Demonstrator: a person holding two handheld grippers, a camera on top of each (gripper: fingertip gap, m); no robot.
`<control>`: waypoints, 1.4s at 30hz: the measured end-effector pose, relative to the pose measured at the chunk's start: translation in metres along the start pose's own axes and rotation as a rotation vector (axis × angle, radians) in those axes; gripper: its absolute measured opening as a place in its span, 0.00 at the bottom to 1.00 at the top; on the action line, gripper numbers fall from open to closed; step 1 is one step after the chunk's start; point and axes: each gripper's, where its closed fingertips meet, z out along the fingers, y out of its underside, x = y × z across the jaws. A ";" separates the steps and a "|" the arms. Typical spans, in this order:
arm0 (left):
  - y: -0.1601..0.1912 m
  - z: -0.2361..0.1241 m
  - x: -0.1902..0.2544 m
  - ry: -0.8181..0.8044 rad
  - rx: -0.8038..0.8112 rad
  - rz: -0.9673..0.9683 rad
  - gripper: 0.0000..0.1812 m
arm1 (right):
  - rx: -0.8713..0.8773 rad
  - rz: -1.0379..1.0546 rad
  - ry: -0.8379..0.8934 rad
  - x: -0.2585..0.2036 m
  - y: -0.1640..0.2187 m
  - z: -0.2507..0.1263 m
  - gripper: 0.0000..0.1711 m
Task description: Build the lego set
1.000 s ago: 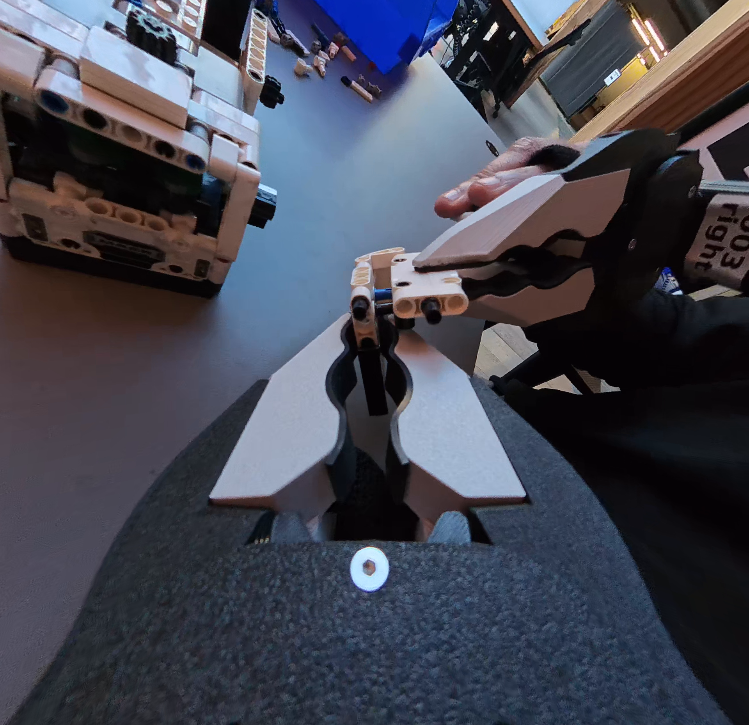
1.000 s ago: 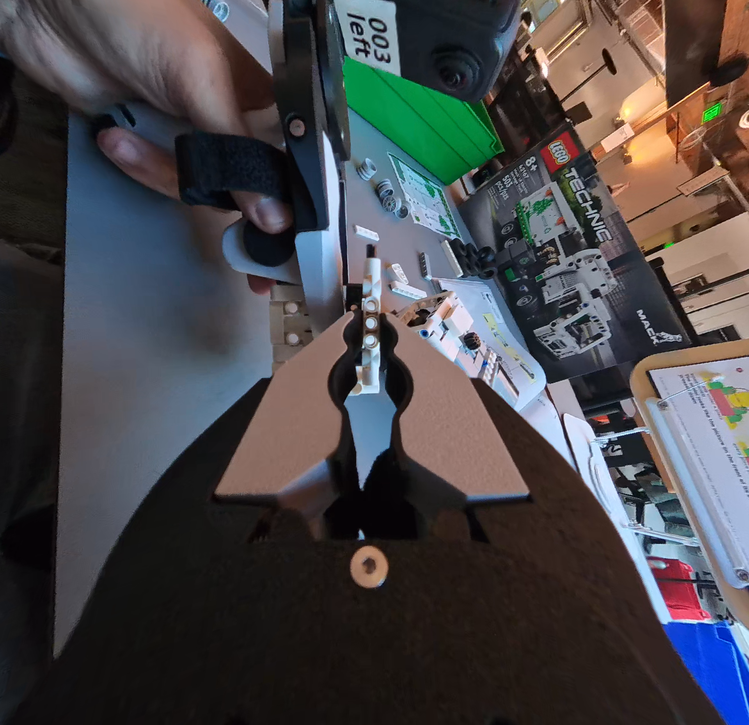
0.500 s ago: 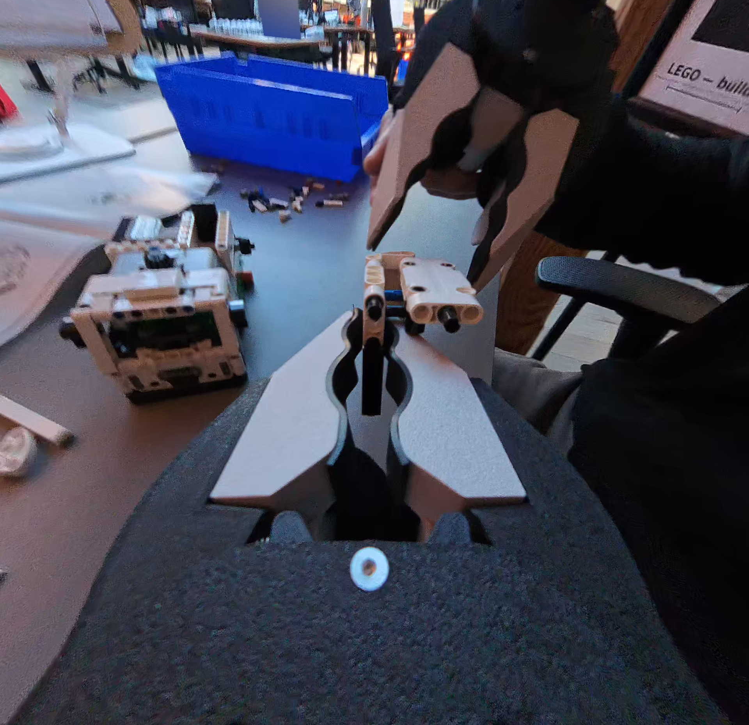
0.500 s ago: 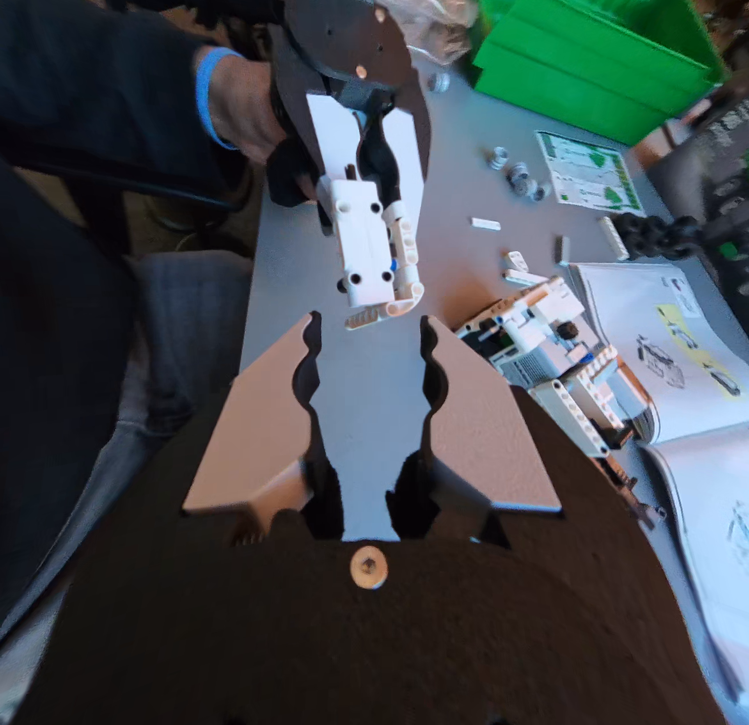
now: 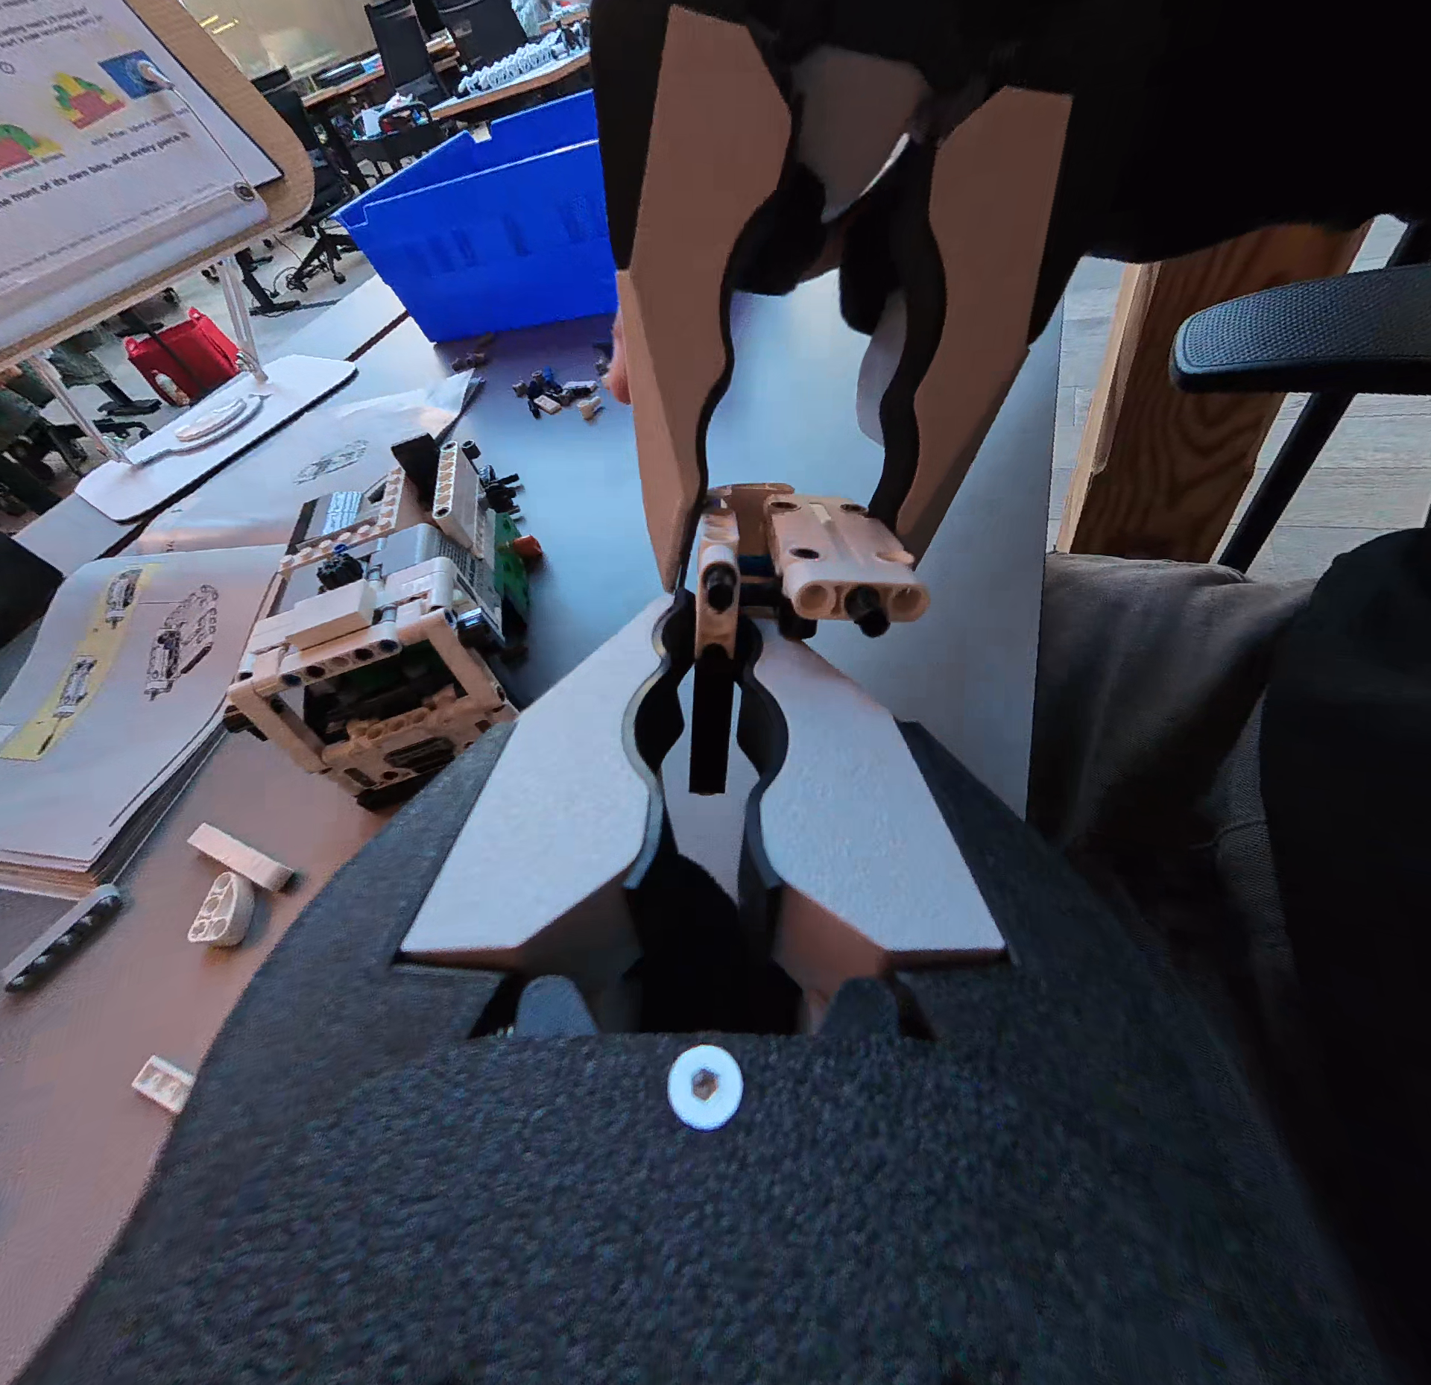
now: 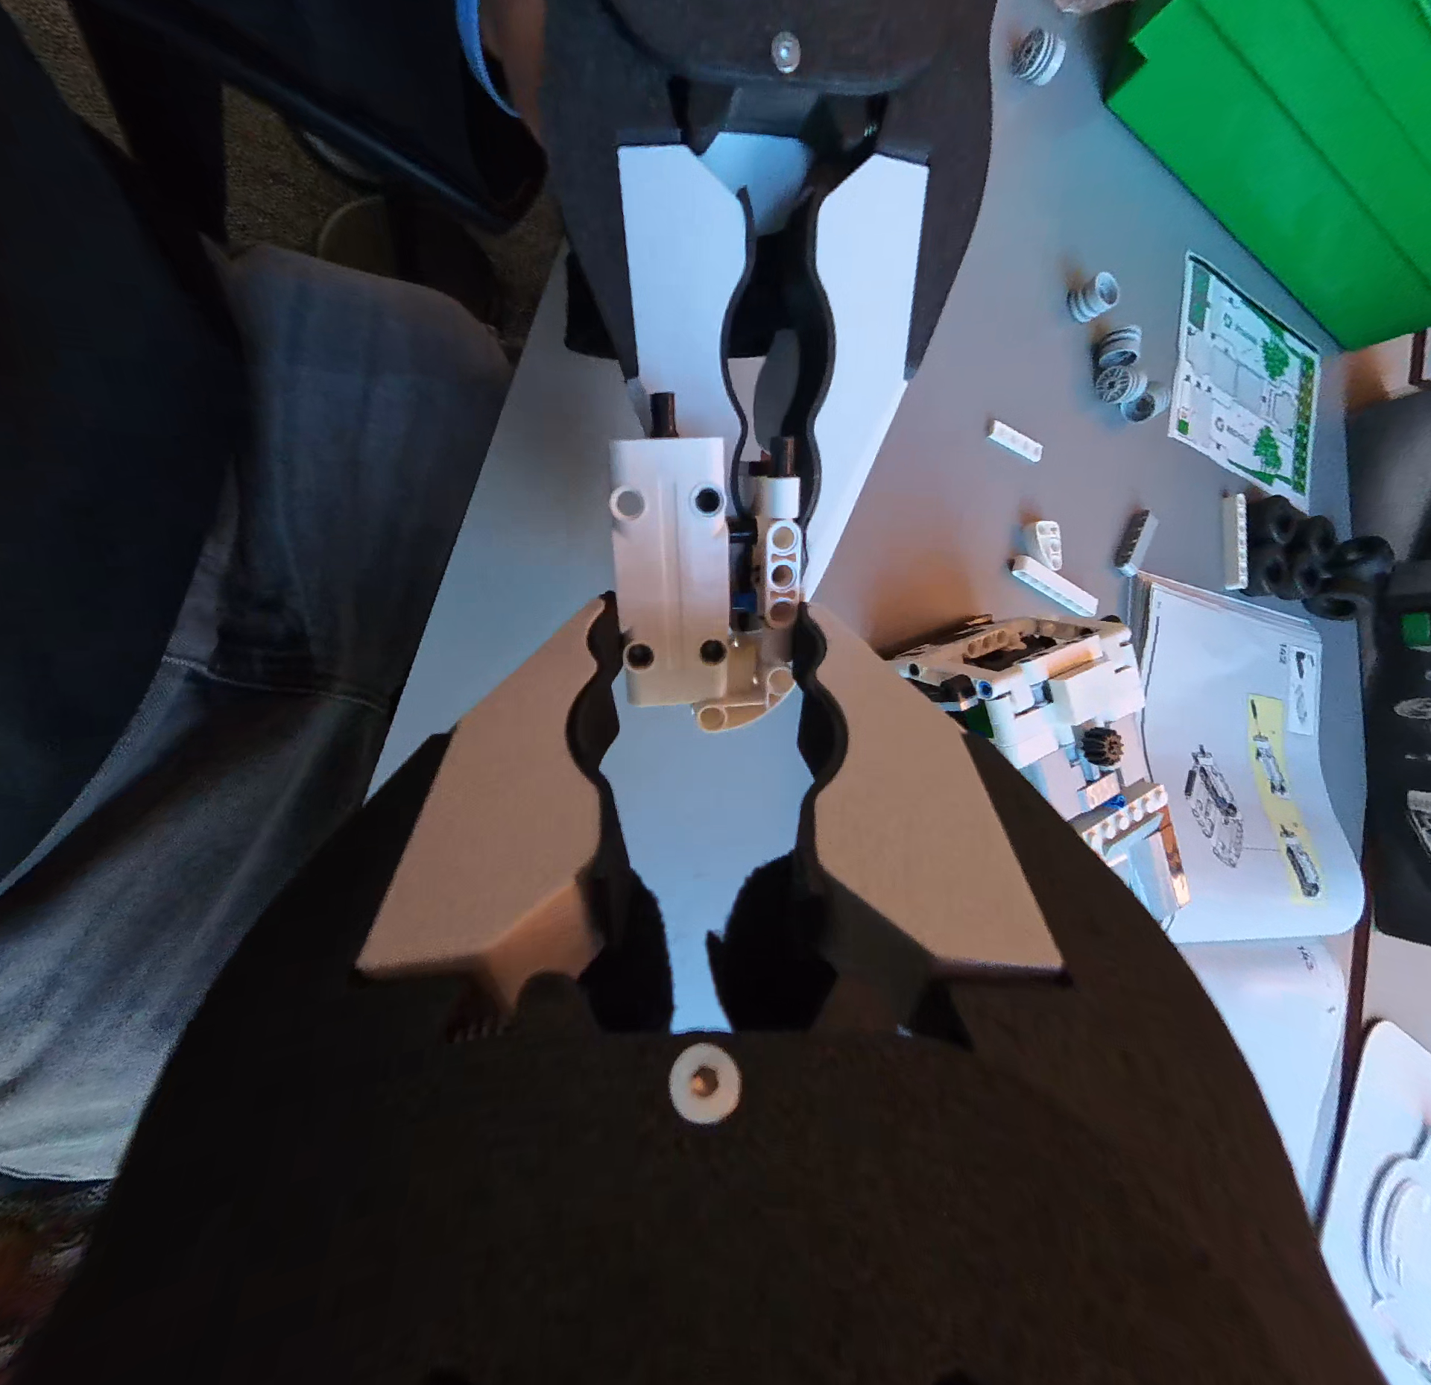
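My left gripper is shut on the black axle and white beam of a small white sub-assembly, held in the air over the table edge. My right gripper comes down from above, open, with one fingertip on each side of the sub-assembly. In the right wrist view the right gripper straddles the near end of the sub-assembly, and the left gripper faces it from the far side. I cannot tell whether the right fingers touch it. The partly built truck chassis stands on the table to the left.
An open instruction booklet lies beside the chassis. Loose white and black parts lie near the front. A blue bin stands behind; a green bin, wheels and tyres are farther off. A chair armrest is at the right.
My right gripper let go of the sub-assembly's white panel, opened and lifted off. It now reaches back with open jaws straddling the sub-assembly. The left gripper kept hold and turned upright.
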 end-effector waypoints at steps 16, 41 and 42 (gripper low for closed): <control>0.006 0.007 -0.006 -0.068 -0.054 0.021 0.03 | -0.030 0.018 0.008 0.002 0.000 0.006 0.34; 0.002 -0.005 -0.005 -0.033 0.002 0.012 0.04 | 0.214 0.034 0.017 0.011 -0.015 -0.012 0.23; 0.003 -0.004 -0.005 -0.030 -0.004 0.005 0.04 | 0.203 0.039 -0.002 0.010 -0.010 -0.011 0.23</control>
